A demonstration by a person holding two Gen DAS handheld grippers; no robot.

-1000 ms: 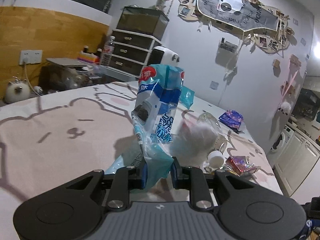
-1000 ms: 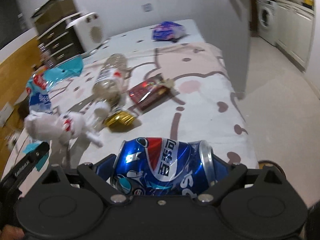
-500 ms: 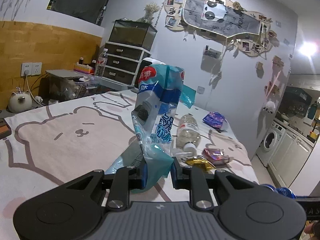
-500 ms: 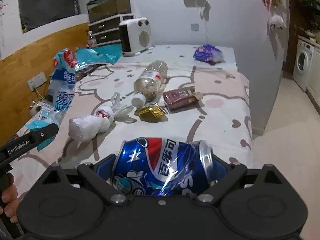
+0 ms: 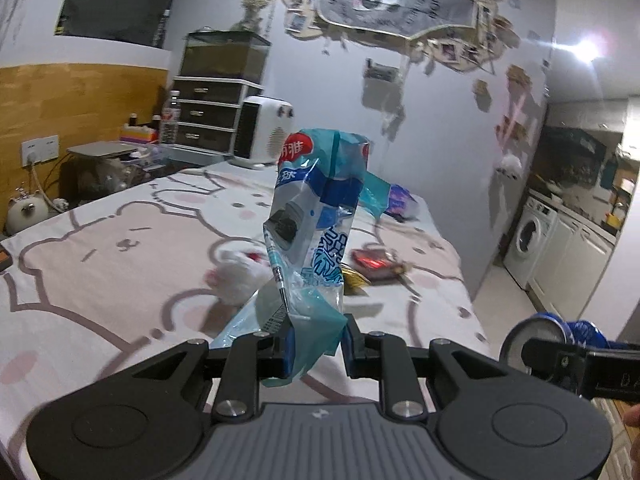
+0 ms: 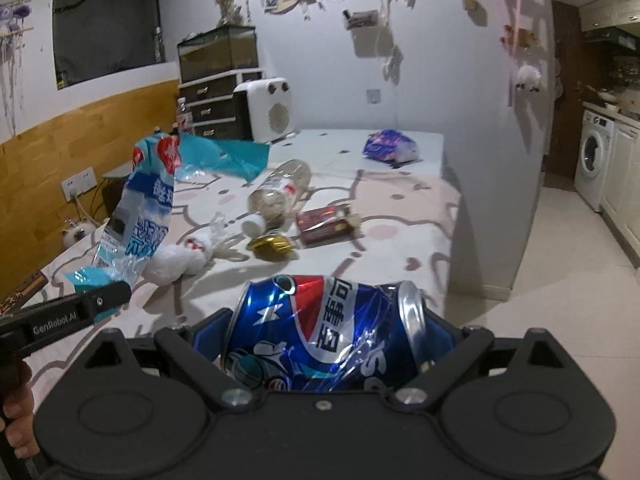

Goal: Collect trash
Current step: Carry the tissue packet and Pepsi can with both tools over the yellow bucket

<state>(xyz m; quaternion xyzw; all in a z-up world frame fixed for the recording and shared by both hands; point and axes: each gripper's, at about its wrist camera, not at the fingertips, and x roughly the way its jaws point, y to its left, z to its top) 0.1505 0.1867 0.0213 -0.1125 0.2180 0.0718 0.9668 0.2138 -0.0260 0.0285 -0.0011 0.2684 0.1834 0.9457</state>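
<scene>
Crinkly plastic, the wrapper (image 5: 316, 216) hangs pinched in the left gripper (image 5: 318, 346); the right gripper (image 6: 320, 344) clamps the dented can (image 6: 324, 332). Both grips should hold firm until a bin is reached.

A: Any writing you can read?
B: "GenRobot.AI", white on the left gripper (image 6: 86, 307), just left of the can (image 6: 324, 336).
A: And that can?
B: Pepsi globe, with white Chinese characters across the blue.
</scene>
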